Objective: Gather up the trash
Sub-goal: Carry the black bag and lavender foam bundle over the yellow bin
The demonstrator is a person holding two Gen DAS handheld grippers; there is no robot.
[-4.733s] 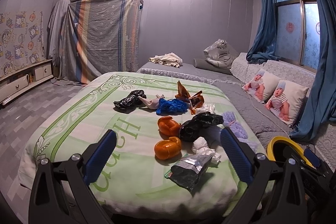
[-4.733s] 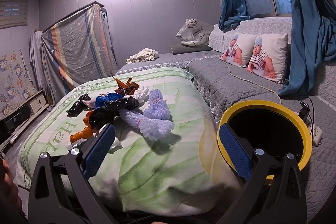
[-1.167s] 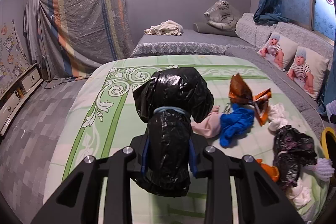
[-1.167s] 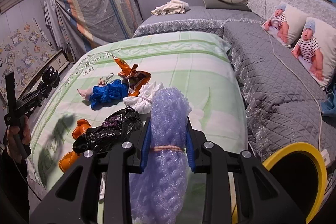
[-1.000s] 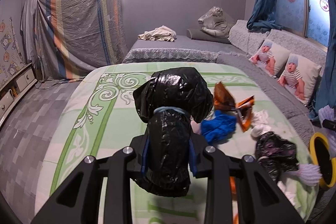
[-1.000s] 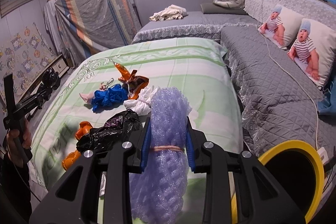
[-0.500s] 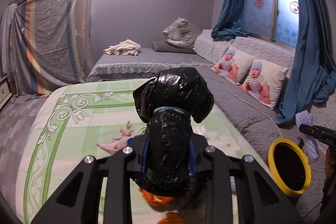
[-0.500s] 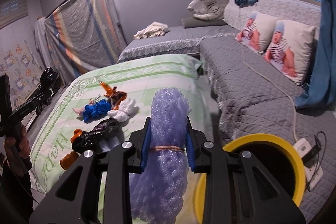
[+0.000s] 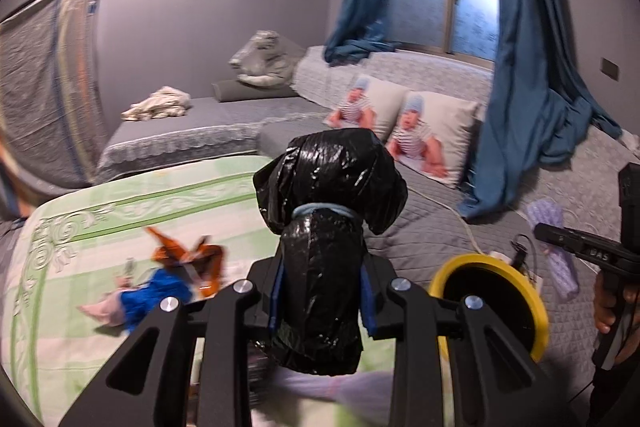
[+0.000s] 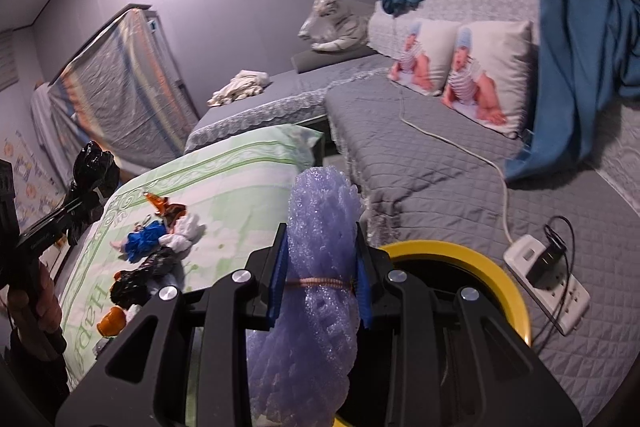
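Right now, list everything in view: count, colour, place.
black bag: 1, black, in left gripper
foam roll: 1, lilac, in right gripper
bin: 1, yellow rim, on grey cover
loose trash: several pieces, blue, orange, black, white, on green sheet
pillows: 2, baby print, by window
curtains: blue, at window
power strip: 1, white, beside bin
left gripper: shut on bag
right gripper: shut on roll

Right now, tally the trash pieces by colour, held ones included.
Black: 2, the held black bag in the left claw and the black bag on the bed
Purple: 1, the foam net in the right claw
Blue: 1, the blue piece
White: 1, the white wad
Orange: 2, the orange wrapper and the orange piece
Pink: 1, the pink scrap
Total: 8 clearly seen
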